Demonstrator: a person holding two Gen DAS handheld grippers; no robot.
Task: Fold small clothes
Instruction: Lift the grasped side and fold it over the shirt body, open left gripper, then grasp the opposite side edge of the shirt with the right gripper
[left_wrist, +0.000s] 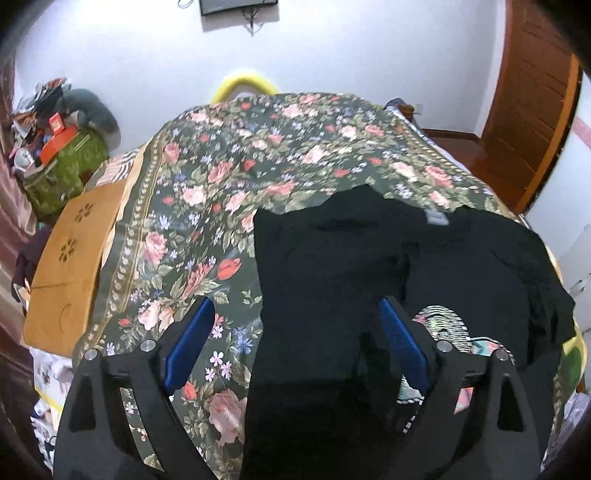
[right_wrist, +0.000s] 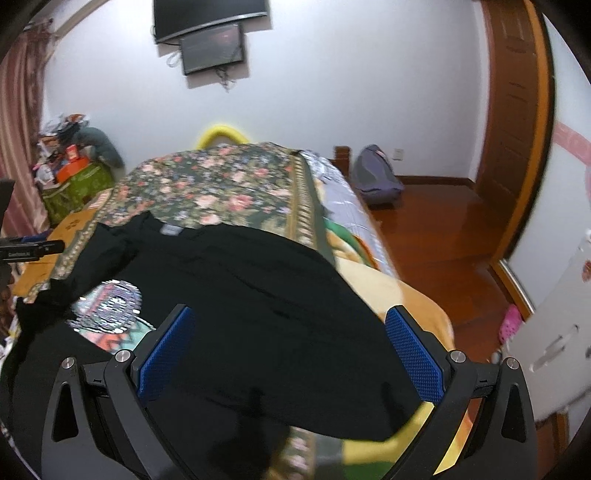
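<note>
Black T-shirt (left_wrist: 332, 266) spread on the bed, over a floral bedspread (left_wrist: 229, 177); grey neck label (left_wrist: 436, 218) at 12 o'clock of the garment, printed patch (left_wrist: 443, 321) showing where the cloth is turned back. Left hand-held gripper (left_wrist: 295, 332) wide open above the shirt's left part, blue pads (left_wrist: 190, 341) well apart, nothing between them but cloth and bedspread below; contact with the cloth not clear. Right hand-held gripper (right_wrist: 291, 350) also wide open, blue pads (right_wrist: 415, 354) apart, hovering over the shirt's (right_wrist: 258, 295) right part near its 5 o'clock edge. Same printed patch (right_wrist: 110, 306) at 9 o'clock of the right gripper. Brown cardboard box (left_wrist: 70, 266) at 9 o'clock beside the bed; green bag (left_wrist: 62, 173) piled with clutter at 10 o'clock. Yellow rail (left_wrist: 243, 86) at 12 o'clock beyond the bedspread. Two dark screens (right_wrist: 210, 33) on the wall, purple backpack (right_wrist: 373, 177) on the wooden floor at 2 o'clock, wooden door (right_wrist: 517, 110) further right.
</note>
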